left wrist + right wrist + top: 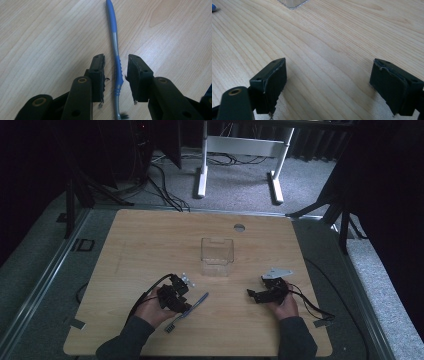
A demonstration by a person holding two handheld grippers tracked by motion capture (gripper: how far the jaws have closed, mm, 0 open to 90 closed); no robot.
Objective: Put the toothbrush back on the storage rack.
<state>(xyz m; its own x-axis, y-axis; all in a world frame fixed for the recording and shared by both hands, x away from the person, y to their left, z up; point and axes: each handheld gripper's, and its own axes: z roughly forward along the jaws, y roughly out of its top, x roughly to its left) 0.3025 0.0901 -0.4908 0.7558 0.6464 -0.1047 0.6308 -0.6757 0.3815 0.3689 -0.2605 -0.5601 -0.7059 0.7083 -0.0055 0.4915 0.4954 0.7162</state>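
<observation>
The toothbrush [117, 53] lies flat on the surface [50, 37] between the spread jaws of the left gripper [115, 75], not yet pinched; it looks light, stiff and slippery, best taken at its ribbed grip.

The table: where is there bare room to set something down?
The table is bare left of the clear box, and behind it up to the round hole. It is crowded near the front, around the toothbrush and the two tools.
</observation>
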